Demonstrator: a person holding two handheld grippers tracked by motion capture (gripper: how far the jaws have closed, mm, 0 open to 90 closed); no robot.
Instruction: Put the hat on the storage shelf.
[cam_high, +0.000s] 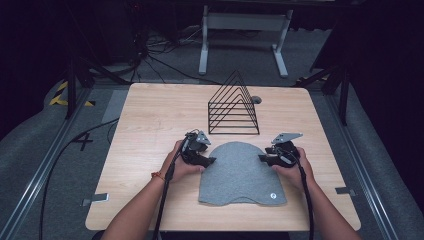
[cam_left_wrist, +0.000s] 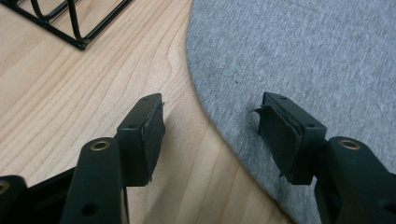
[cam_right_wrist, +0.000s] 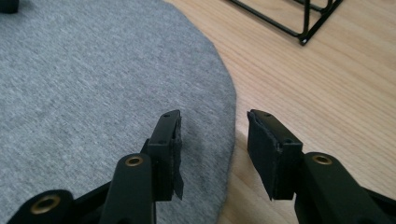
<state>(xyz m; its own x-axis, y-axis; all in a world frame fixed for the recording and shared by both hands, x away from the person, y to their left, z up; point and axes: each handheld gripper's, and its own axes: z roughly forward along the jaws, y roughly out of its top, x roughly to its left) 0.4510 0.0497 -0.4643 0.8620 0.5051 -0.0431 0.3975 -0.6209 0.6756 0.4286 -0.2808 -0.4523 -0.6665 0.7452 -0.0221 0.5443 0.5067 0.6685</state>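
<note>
Wooden table: grey beanie, wire rack.

Bright, even overhead light on table, dark surroundings, soft shadows under fingers, slight blur.

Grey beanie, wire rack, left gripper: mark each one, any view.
grey beanie (cam_high: 241, 172), high view, middle of the flat knit body.
wire rack (cam_high: 233, 132), high view, front base bar.
left gripper (cam_left_wrist: 210, 135), left gripper view, midway between its open fingertips, straddling the beanie's edge.

High view looks down on table — tongs views close, low, sharing grey hat edge.
</note>
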